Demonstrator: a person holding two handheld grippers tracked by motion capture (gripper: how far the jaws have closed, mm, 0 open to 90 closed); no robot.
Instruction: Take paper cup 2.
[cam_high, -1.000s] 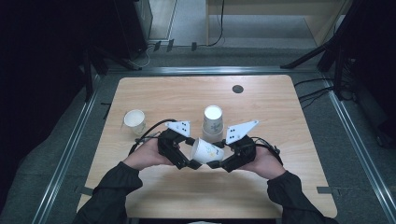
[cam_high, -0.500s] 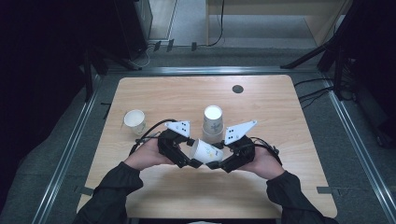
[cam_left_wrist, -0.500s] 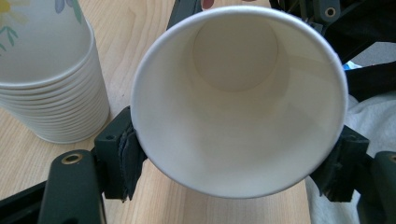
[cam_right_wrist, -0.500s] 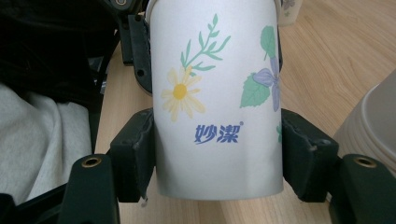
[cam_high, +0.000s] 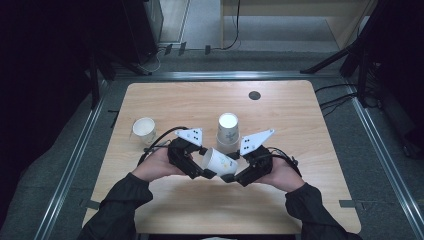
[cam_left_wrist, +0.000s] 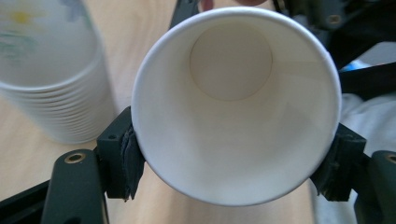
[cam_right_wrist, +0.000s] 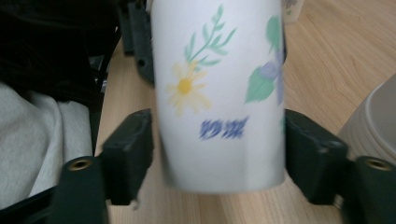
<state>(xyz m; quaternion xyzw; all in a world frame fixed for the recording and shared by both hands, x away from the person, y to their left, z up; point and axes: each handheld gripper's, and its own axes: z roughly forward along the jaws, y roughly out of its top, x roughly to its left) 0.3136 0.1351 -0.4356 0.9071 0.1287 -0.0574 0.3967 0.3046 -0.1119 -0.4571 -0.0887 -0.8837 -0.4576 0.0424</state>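
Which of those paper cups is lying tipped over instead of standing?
The flowered paper cup held sideways between the left gripper and right gripper; the lone cup and cup stack stand.

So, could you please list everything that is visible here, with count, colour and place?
held cup: 1, white with flowers, on its side between the grippers
cup stack: 1, white, upside down, mid-table
lone cup: 1, white, upright, table's left
disc: 1, black, table's far side
table: 1, light wood
left gripper: 1, black, fingers just closed on held cup's rim
right gripper: 1, black, fingers just opened, either side of held cup
hands: 2, dark sleeves, bottom
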